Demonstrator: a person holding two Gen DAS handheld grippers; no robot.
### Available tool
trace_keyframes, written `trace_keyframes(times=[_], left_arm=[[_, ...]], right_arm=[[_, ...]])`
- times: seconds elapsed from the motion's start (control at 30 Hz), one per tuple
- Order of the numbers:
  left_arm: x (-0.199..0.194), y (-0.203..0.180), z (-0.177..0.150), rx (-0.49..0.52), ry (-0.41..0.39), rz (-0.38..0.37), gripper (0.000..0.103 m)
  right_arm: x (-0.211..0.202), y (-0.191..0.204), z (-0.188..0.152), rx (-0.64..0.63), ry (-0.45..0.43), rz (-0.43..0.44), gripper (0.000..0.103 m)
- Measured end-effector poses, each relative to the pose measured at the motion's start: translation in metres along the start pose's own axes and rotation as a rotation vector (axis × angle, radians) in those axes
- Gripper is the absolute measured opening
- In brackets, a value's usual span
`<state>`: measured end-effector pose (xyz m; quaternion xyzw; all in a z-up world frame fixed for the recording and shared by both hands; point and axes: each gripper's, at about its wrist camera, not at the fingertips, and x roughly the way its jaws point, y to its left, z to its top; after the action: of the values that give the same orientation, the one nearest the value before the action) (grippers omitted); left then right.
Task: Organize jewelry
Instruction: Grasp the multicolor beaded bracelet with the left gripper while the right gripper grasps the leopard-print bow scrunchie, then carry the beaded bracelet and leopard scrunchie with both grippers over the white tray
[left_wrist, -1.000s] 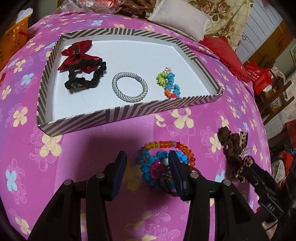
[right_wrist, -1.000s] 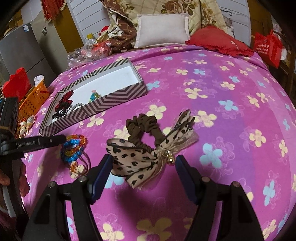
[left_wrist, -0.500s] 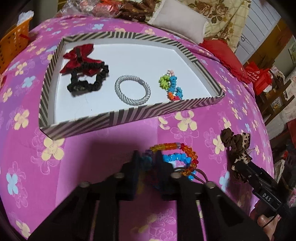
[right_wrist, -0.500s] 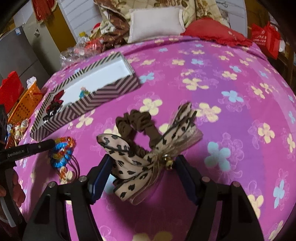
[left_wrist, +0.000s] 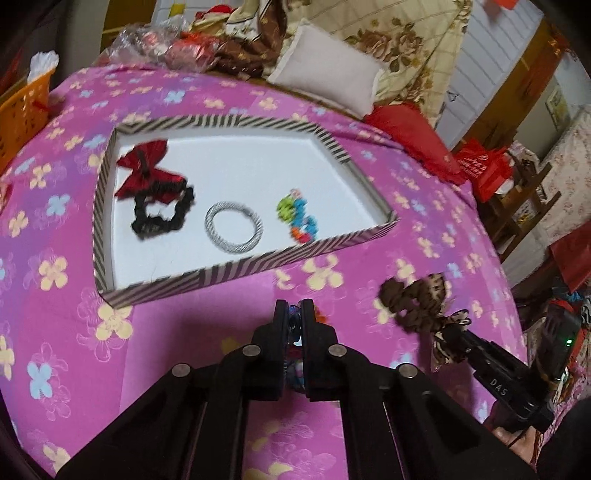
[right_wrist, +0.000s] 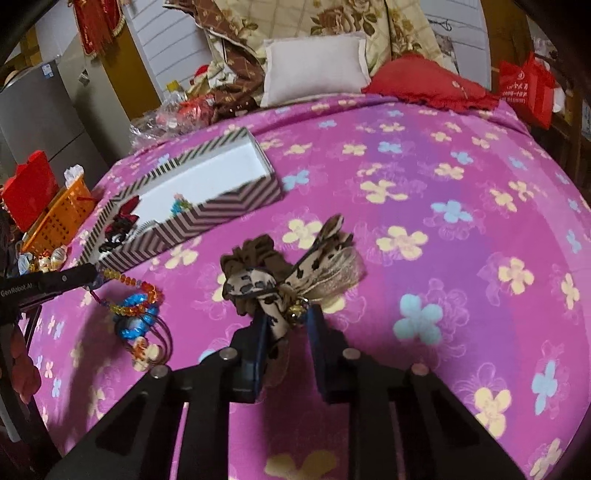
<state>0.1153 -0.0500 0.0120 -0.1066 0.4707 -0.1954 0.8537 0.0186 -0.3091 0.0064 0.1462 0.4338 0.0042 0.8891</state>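
Pink flowered bedspread (right_wrist: 424, 206) carries the striped tray (left_wrist: 236, 275). Nearer than the tray, the left gripper (left_wrist: 295, 314) is clamped on the beaded bracelets (right_wrist: 136, 310); to their right, the right gripper (right_wrist: 286, 325) has just closed onto the leopard-print bow scrunchie (right_wrist: 295, 273).

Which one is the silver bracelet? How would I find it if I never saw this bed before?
Look on the pink flowered bedspread for the striped box with the white floor. Three things lie inside it in a row; the silver bracelet is the middle one. It is a plain shiny ring, unlike the black scrunchie with a red bow and the colourful bead bracelet beside it.
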Motion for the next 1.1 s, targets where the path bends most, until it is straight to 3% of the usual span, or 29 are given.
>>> trace_keyframes(times=[0.1,0.17,0.5,0.67,0.7,0.73,0.77,0.8,0.83,1.0,1.07,1.1], left_arm=[[-0.010,-0.006,0.004,0.006,-0.007,-0.032,0.000],[-0.017,-0.007,0.007,0.004,-0.012,-0.050,0.000],[-0.043,-0.010,0.013,0.010,-0.055,-0.066,0.000],[-0.051,-0.010,0.011,0.019,-0.075,-0.057,0.000],[-0.052,-0.010,0.011,0.020,-0.076,-0.055,0.000],[-0.052,-0.010,0.010,0.021,-0.077,-0.053,0.000],[-0.053,-0.011,0.010,0.022,-0.078,-0.052,0.000],[-0.054,-0.011,0.009,0.025,-0.082,-0.052,0.000],[-0.054,-0.011,0.010,0.026,-0.083,-0.053,0.000],[-0.058,-0.011,0.012,0.040,-0.091,-0.045,0.000],[-0.061,-0.010,0.013,0.041,-0.097,-0.039,0.000],[-0.062,-0.010,0.014,0.043,-0.099,-0.035,0.000]], right_arm=[[-0.011,0.002,0.002,0.001,-0.024,0.011,0.019],[-0.019,0.003,0.005,0.000,-0.040,0.022,0.007],[-0.041,0.010,0.010,-0.029,-0.091,0.039,0.004],[-0.038,0.007,0.009,-0.006,-0.061,0.027,0.006],[-0.034,0.005,0.008,0.001,-0.040,0.025,0.011],[-0.025,0.004,0.007,0.015,0.005,0.029,0.033],[-0.018,0.004,0.005,0.025,0.034,0.038,0.062],[-0.011,0.005,0.002,0.025,0.043,0.033,0.071],[-0.003,0.006,0.000,0.015,0.055,0.013,0.074],[0.030,0.014,-0.010,-0.057,0.120,-0.072,0.073],[0.028,0.016,-0.012,-0.078,0.088,-0.079,0.043],[0.027,0.015,-0.012,-0.073,0.080,-0.074,0.039]])
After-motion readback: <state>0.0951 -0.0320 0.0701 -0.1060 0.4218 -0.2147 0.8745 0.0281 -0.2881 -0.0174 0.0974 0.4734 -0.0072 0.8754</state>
